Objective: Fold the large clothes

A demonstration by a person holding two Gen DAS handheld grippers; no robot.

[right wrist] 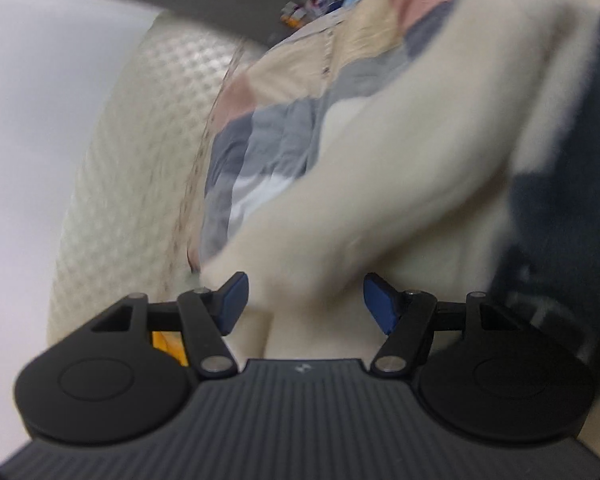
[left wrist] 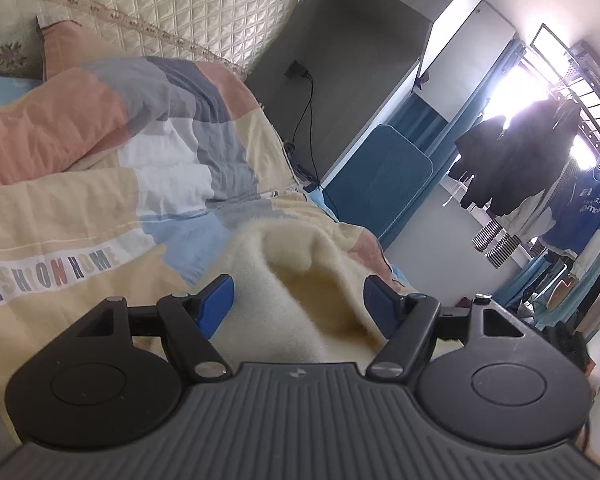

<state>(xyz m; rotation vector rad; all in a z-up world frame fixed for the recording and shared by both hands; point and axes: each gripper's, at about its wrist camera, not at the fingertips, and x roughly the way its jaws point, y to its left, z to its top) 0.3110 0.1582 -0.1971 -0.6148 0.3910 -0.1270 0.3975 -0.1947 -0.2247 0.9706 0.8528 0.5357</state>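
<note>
My left gripper [left wrist: 298, 304] has its jaws spread wide, and a raised fold of the cream fleece garment [left wrist: 300, 280] bulges up between the blue pads [left wrist: 216, 304] without being pinched. The garment lies on the patchwork quilt [left wrist: 120, 160], which fills the view from 9 to 12 o'clock; its lettered strip [left wrist: 48, 276] sits at 9 o'clock. Beyond the quilt, at 11 o'clock, is a pink pillow [left wrist: 60, 44] against the quilted headboard [left wrist: 180, 0]. At 1 o'clock a grey cabinet [left wrist: 340, 60] carries a charger with its black cable [left wrist: 306, 120] hanging down. At 3 o'clock dark clothes [left wrist: 512, 160] hang in front of the bright window, with a blue padded panel [left wrist: 380, 184] leaning below.

My right gripper [right wrist: 304, 304] also has its jaws apart, the cream garment [right wrist: 380, 208] lying blurred between and past them toward 1 o'clock. A dark navy patch [right wrist: 560, 220] of cloth crowds in at 3 o'clock; I cannot tell whether it belongs to the garment. The quilt [right wrist: 268, 128] shows at 12 o'clock, the headboard [right wrist: 132, 160] at 10.
</note>
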